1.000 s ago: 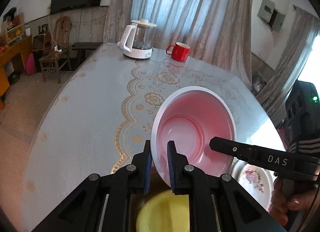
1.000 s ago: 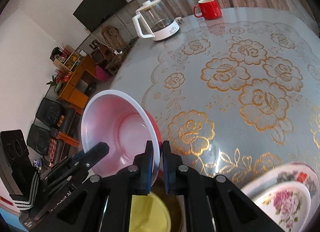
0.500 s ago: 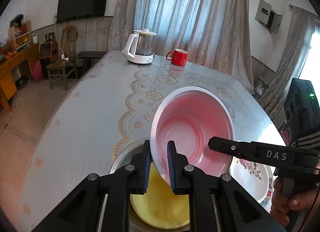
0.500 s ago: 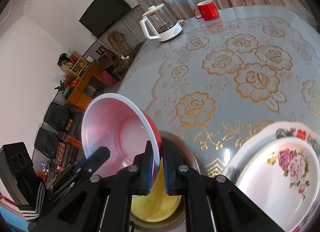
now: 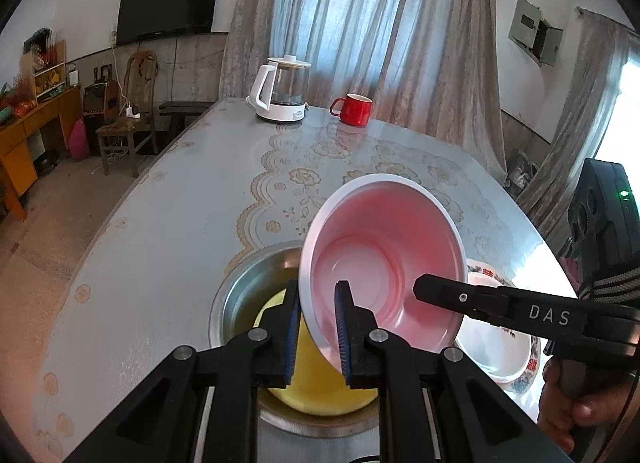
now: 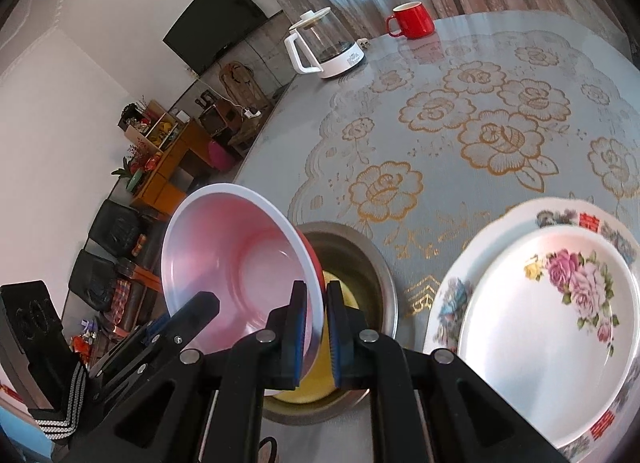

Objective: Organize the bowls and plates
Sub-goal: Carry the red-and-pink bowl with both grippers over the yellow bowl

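Tabletop (image 5: 168,223): round, grey-blue cloth with gold flower print; it carries everything listed below.
Steel basin (image 5: 240,287): near edge of the tabletop, left of the plates; upright.
Yellow bowl (image 5: 320,391): nested inside the steel basin, mostly hidden behind the jaws.
Left gripper (image 5: 318,333): jaws nearly shut, pinching the left rim of the pink bowl, one pad inside the wall and one outside.
Pink bowl (image 5: 384,275): held in the air between both grippers, above the steel basin and yellow bowl, tilted with its mouth toward the cameras; red outside, pale pink inside, white rim. Not touching the bowls below as far as can be seen.
Right gripper (image 6: 318,337): jaws nearly shut on the opposite rim of the pink bowl, in the same inside-and-outside pinch.
Flowered plates (image 6: 552,303): two stacked, a smaller one on a wider one, just right of the steel basin.
Kettle (image 5: 282,89): far side of the tabletop, well apart from the work.
Red mug (image 5: 354,109): beside the kettle, also well apart.
Step in hand (judgement): bringing the pink bowl over the yellow bowl to nest it.
Risk, tilt: released at this angle, the pink bowl would likely land on its edge and roll or rock instead of seating.
Risk, uneven release: if one pair of jaws lets go first, the thin rim could swing and slip from the other.
Risk, drift right: the lower rim could knock the flowered plates, which stand close by.
Risk, jaws below the rim: the outer pads could catch on the steel basin while lowering.
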### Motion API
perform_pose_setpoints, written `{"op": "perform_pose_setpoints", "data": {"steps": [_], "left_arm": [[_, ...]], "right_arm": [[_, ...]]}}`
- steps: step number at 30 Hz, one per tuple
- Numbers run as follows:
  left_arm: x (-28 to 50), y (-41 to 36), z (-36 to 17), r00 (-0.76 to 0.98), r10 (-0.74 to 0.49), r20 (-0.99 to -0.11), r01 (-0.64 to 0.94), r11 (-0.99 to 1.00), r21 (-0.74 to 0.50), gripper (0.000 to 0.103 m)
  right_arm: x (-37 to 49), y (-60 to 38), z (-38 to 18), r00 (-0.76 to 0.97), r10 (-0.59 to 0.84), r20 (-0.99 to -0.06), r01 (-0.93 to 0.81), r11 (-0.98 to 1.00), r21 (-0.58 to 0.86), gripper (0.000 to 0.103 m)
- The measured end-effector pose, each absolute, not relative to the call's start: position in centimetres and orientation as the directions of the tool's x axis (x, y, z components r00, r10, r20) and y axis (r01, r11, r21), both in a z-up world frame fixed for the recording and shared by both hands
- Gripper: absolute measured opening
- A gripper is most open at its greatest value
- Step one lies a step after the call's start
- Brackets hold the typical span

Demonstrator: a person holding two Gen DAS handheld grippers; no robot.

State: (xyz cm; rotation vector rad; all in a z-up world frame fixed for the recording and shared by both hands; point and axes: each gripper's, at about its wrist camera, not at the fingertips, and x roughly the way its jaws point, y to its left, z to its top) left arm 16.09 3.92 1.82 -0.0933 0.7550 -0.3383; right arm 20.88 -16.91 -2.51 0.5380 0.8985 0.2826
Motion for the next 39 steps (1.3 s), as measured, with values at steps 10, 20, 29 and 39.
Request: {"op": "perform_pose_setpoints", "data": {"steps": [10,20,29,39], "left_arm": [[14.5,4.9,1.4,0.672,-0.355,-0.65,0.263,0.935,-0.24,0.015],[13.3,5.4,0.2,0.657,-0.358,-0.663,0.257,0.934,-0.249,0.015],[13.7,5.6,-1.1,0.641,-0.342,-0.687,0.242,0.939,-0.243,0.015],[14.0,5.7,-2.1,0.634,-0.321,-0.703,0.229,0.947,-0.226,0.016]], "right_arm": [[19.0,-16.8,-2.6,0.61,0.472,-0.636,-0.019,0.812,0.584,0.01],[17.9,-16.0,-3.0,0.608,0.462,-0.645,-0.018,0.821,0.571,0.011],[17.9,-15.3,-4.1,0.586,0.463,-0.665,-0.012,0.825,0.564,0.012],[18.2,-14.5,-4.8,0.555,0.437,-0.708,-0.005,0.852,0.523,0.012]]}}
